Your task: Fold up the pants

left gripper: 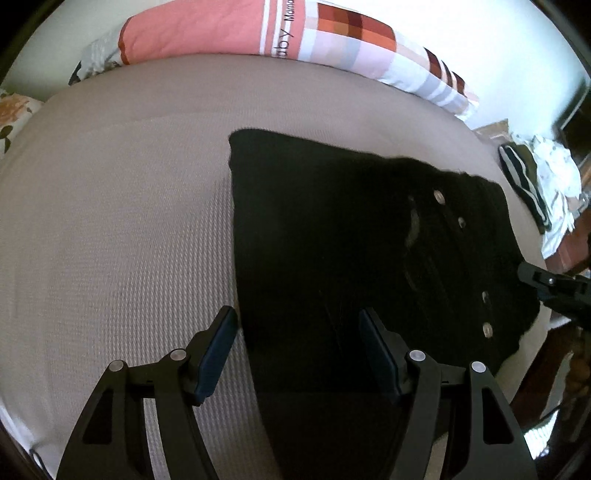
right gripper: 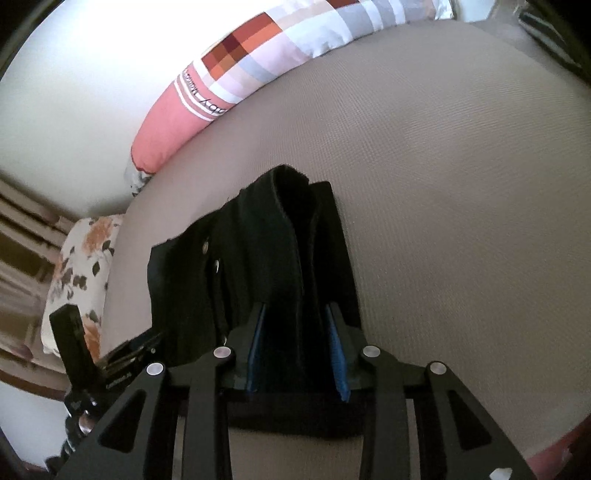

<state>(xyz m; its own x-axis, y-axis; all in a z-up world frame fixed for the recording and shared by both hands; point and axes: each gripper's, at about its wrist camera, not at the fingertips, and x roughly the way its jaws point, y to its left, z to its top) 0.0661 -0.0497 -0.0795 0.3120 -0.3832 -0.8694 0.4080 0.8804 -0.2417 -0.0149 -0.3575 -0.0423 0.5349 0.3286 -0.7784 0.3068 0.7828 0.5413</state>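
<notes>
Where tool (right gripper: 297,314) gapes, pants (right gripper: 258,258) between.

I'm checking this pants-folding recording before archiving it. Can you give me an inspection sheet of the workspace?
Surface: beige ribbed bed cover, smooth.
Job's things: black buttoned pants, folded into a compact block on the bed.
Clutter: long pink and checked pillow along the wall; flowered pillow at the bed's end; striped and white laundry heap beyond the bed.
Grippers: left gripper open, holding nothing, over the pants' near edge; right gripper has a raised fold of the pants between its blue pads, contact unclear.
Cables: nothing seen.
Surroundings: pale wall.
</notes>
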